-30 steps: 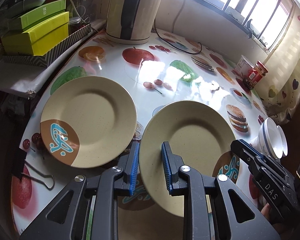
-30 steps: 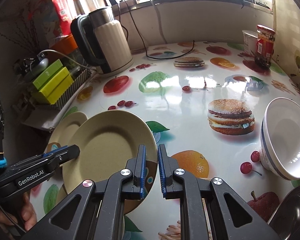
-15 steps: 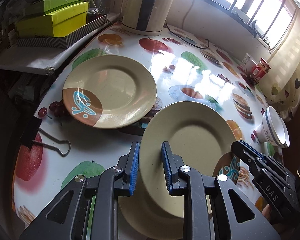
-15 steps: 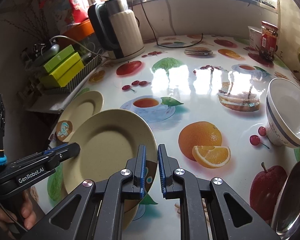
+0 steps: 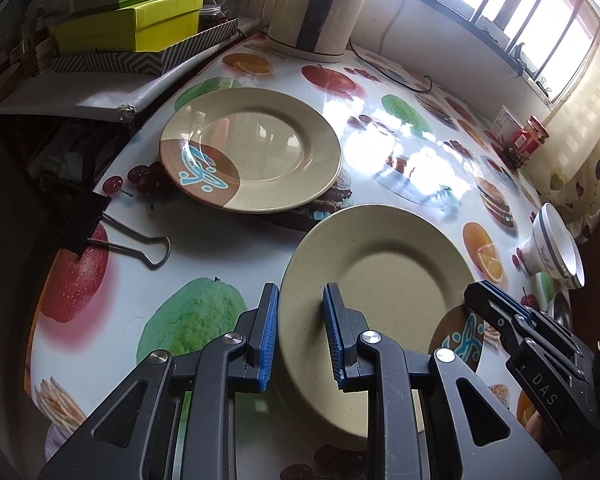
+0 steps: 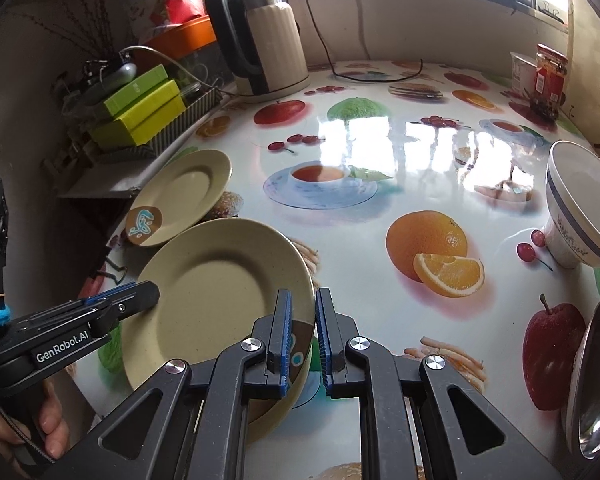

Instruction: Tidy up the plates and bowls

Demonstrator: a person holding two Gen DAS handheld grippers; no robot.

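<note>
the held plate point(image 5: 380, 300) is up in the air over the near edge of the table point(image 6: 380, 168), tipped a bit, with both tongs on it. the left gripper point(image 5: 298, 332) has its blue pads one on each side of the plate's rim at about 8 o'clock, with a small gap showing, so it looks lightly shut on the rim. the right gripper point(image 6: 300, 332) pinches the rim by the brown patch at about 5 o'clock, jaws almost closed. a second plate point(image 5: 252, 148) lies flat on the table at about 11 o'clock from the held one, well apart from it. a white bowl point(image 6: 580, 208) leans on its side at 3 o'clock, near the table edge. the plates look hard, smooth and shiny, so i think they are stiff, not too heavy, a bit slippery, and could chip if dropped. the thin rim is the best place to grab, and two grips keep it steady. one gripper reads "genrobot.ai" and the other reads "das". the plates have a blue squiggle on the brown patch that i cannot read.
</note>
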